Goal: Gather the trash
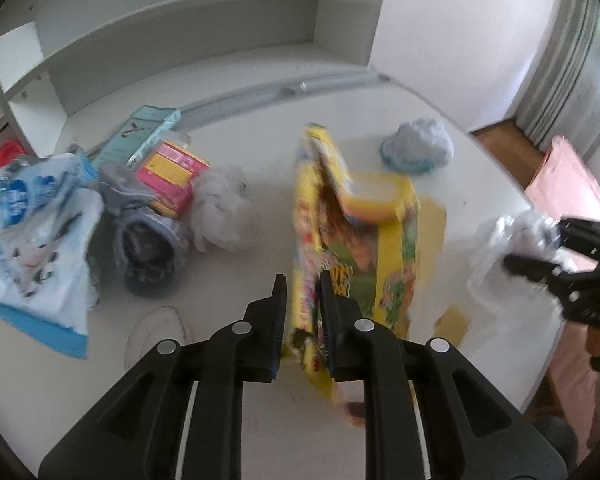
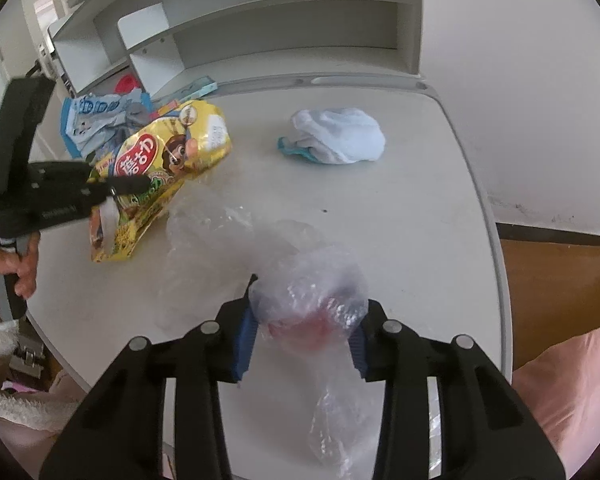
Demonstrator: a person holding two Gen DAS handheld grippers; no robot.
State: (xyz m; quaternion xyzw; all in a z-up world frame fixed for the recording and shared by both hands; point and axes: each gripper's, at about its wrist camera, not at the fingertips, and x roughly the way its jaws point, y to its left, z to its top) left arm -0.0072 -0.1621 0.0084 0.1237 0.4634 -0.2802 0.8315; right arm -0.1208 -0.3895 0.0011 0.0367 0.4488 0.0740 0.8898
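My left gripper (image 1: 303, 280) is shut on the edge of a yellow snack bag (image 1: 352, 224) and holds it above the white table (image 1: 260, 420). The same bag (image 2: 160, 168) and left gripper (image 2: 140, 182) show at the left of the right wrist view. My right gripper (image 2: 306, 304) is shut on a crumpled clear plastic bag (image 2: 312, 300) with something red inside. It also shows at the right of the left wrist view (image 1: 512, 240), held by the right gripper (image 1: 536, 248).
A pile at the table's left holds a blue-and-white bag (image 1: 32, 216), a grey sock (image 1: 144, 240), a pink box (image 1: 172, 176), a teal box (image 1: 140, 136) and a white wad (image 1: 224, 208). A pale blue cloth (image 2: 340, 136) lies farther back. White shelves (image 2: 260, 24) stand behind.
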